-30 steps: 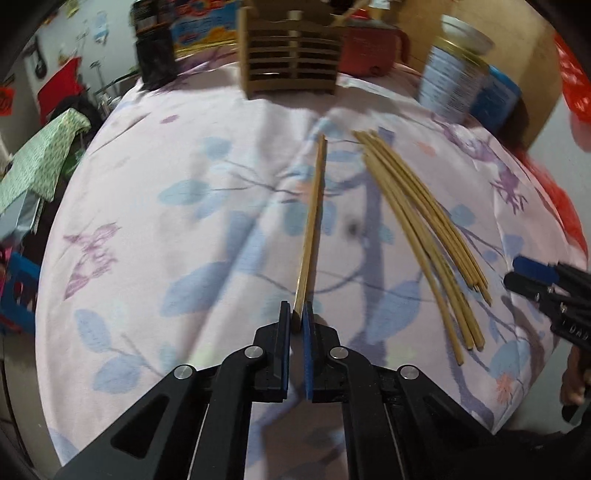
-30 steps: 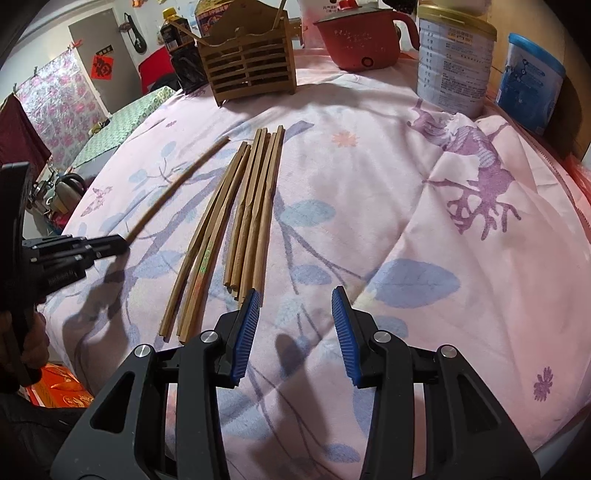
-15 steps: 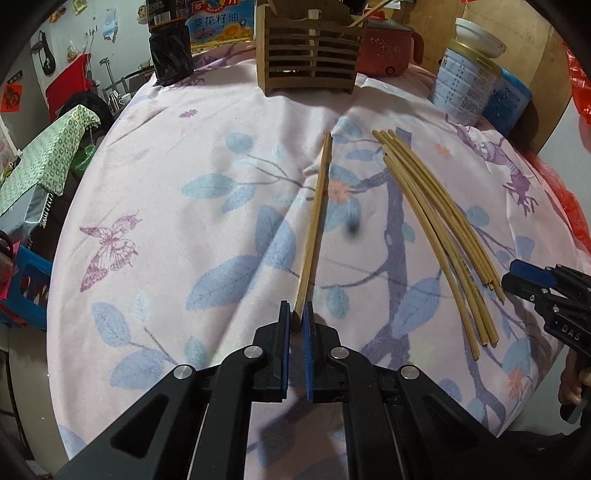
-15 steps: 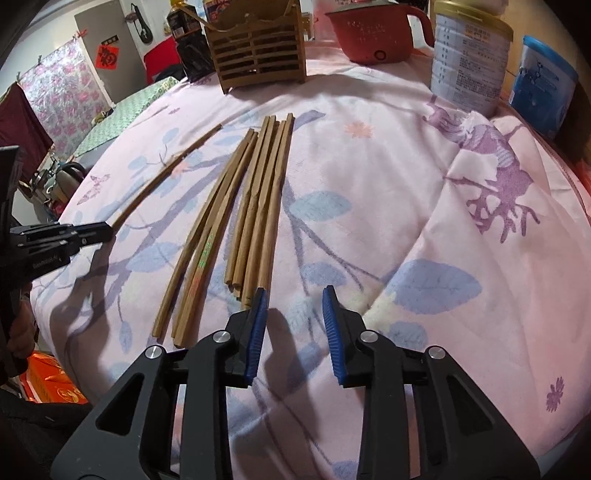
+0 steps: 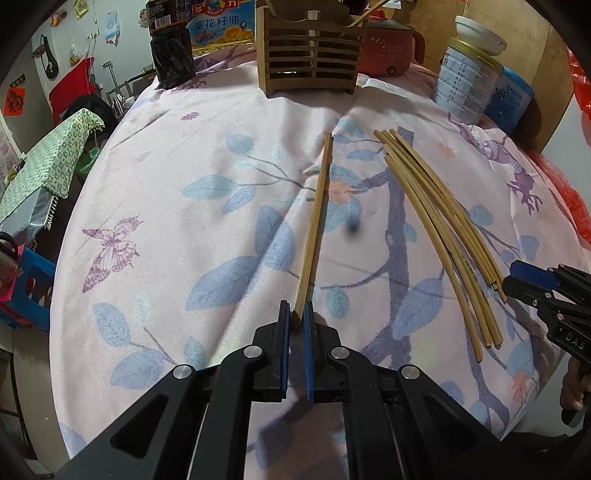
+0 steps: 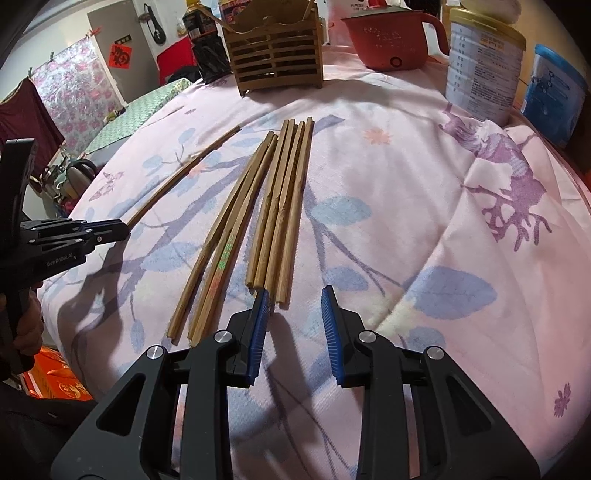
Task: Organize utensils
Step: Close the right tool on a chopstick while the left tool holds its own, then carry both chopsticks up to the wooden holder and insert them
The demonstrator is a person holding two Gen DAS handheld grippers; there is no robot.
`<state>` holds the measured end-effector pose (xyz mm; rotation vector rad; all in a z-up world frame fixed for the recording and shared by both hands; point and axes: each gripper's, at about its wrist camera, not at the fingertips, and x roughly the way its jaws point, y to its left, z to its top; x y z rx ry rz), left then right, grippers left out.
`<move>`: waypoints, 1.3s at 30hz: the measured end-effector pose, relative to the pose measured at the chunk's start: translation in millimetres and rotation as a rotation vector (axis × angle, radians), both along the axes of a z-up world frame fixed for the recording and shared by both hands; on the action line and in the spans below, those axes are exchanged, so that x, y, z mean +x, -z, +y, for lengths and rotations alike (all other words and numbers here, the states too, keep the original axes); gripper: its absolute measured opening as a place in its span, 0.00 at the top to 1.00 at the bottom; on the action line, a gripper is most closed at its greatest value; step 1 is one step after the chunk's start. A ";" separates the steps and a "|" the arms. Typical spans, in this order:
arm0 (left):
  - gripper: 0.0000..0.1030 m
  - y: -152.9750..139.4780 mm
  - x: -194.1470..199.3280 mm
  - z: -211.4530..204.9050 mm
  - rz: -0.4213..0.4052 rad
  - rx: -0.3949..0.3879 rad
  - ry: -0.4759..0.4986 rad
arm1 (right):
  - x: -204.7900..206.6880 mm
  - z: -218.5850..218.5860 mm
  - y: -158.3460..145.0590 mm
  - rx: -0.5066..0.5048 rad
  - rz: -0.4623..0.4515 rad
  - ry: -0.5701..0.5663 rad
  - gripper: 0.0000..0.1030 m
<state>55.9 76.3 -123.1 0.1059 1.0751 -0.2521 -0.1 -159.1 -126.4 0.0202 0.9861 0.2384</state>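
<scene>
My left gripper point(image 5: 296, 314) is shut on the near end of a single wooden chopstick point(image 5: 314, 221), which points away over the pink floral cloth. Several more chopsticks point(image 5: 439, 221) lie in a loose bundle to its right. In the right wrist view my right gripper point(image 6: 295, 295) is open and empty, just in front of the near ends of that bundle point(image 6: 273, 214). The held chopstick point(image 6: 184, 173) and the left gripper point(image 6: 122, 229) show at the left there. A slatted wooden utensil holder point(image 5: 308, 62) stands at the far edge; it also shows in the right wrist view point(image 6: 277, 55).
A red pot point(image 6: 391, 37), a tall tin point(image 6: 484, 62) and a blue tub point(image 6: 554, 103) stand at the back right. A dark bottle point(image 5: 171, 48) and an oil box point(image 5: 221, 22) stand at the back left. The table drops off at the left.
The left gripper has risen a little with the chopstick still clamped. The right gripper's jaws narrowed and then widened again, staying just before the bundle's near ends.
</scene>
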 end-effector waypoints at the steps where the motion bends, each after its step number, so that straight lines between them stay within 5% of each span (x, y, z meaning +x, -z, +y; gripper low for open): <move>1: 0.93 0.3 -0.2 -0.4 -0.001 0.002 0.000 | 1.6 1.1 -0.1 0.002 -0.007 -0.003 0.73; 5: 0.93 0.4 -0.1 -1.7 -0.002 0.004 -0.002 | 7.8 -3.5 0.6 0.057 0.011 0.012 0.86; 9: 0.93 0.2 0.2 -2.4 -0.002 0.003 -0.004 | 7.0 -14.8 3.1 0.096 0.024 0.043 0.87; 17: 0.92 0.7 0.5 -5.6 -0.017 0.029 -0.009 | -0.2 9.4 5.0 -0.056 -0.049 -0.023 0.84; 23: 0.93 -1.5 3.5 -5.8 -0.007 -0.001 -0.014 | 1.7 -16.8 -7.5 0.002 -0.054 0.061 0.94; 27: 0.93 -25.7 3.0 -6.3 -0.055 -0.018 -0.008 | 6.2 -31.8 -37.5 -0.002 -0.113 0.094 0.94; 39: 0.94 -163.6 61.0 -4.3 -0.233 -0.075 -0.024 | 49.9 -60.7 -156.1 0.089 -0.336 0.117 0.94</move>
